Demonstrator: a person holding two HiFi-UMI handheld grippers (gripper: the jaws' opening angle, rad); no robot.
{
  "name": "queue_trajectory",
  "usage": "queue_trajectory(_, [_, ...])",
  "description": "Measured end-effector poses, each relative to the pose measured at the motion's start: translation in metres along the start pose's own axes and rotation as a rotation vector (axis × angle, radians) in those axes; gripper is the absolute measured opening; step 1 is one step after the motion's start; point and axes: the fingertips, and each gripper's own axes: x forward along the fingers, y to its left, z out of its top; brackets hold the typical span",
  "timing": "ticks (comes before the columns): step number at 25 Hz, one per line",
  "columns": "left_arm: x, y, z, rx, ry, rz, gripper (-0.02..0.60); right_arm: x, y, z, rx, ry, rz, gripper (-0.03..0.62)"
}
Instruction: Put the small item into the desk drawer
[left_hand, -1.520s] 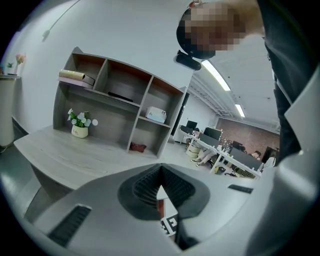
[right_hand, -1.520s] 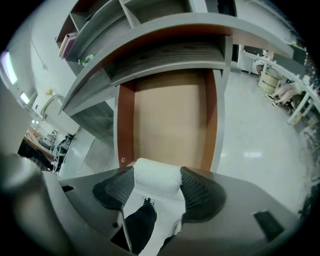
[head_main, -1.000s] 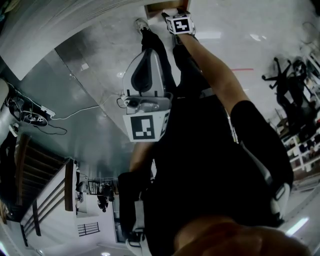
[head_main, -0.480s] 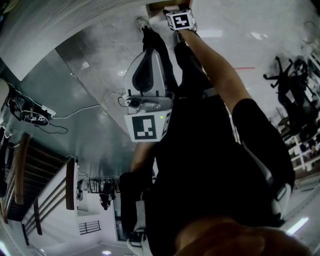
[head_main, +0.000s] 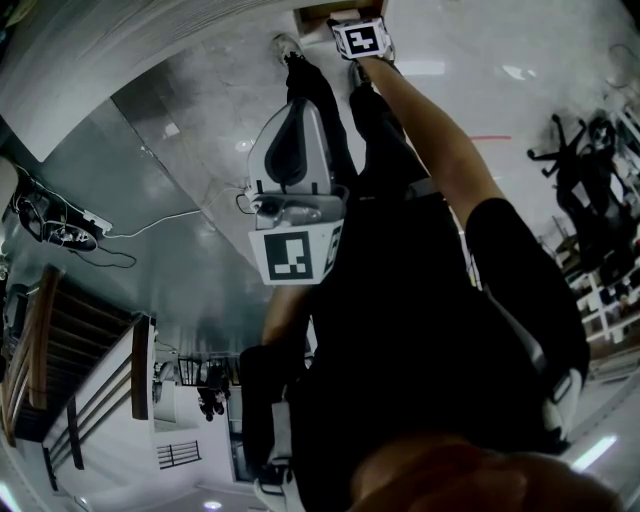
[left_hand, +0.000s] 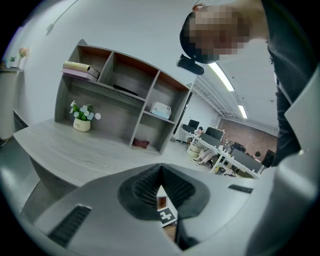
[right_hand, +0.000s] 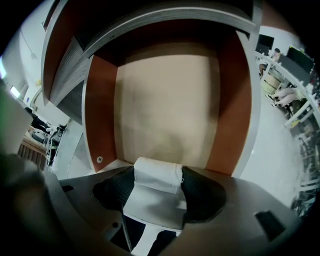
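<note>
In the right gripper view, my right gripper (right_hand: 157, 176) is shut on a small white folded cloth (right_hand: 155, 175), whose rolled end sticks out past the jaws. It hangs over the open desk drawer (right_hand: 165, 100), which has a beige floor and brown side walls. The head view shows the right gripper (head_main: 347, 22) at arm's length over the drawer (head_main: 318, 12) at the top edge. My left gripper (head_main: 298, 105) is held close to the body. In the left gripper view, the left gripper (left_hand: 160, 174) has its jaws together with nothing between them.
The left gripper view shows a grey desk (left_hand: 65, 150) with a shelf unit (left_hand: 120, 100) and a small flower pot (left_hand: 81, 120). Cables and a power strip (head_main: 60, 232) lie on the floor at the left. Office chairs (head_main: 585, 160) stand at the right.
My right gripper has moved slightly farther out over the drawer with the cloth in it. The left gripper has stayed put.
</note>
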Motion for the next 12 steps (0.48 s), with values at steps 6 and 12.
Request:
queue_trajectory(6, [-0.0003,-0.0027,0.0019,0.001,-0.002,0.0,-0.009,-0.0023,-0.0003,-0.0024,0.002,0.021,-0.004,0.286])
queue_trajectory(12, [-0.0007,-0.0014,0.0032,0.012,-0.009,0.003,-0.009,-0.0062,-0.0002,-0.0041,0.014,0.02,0.001,0.287])
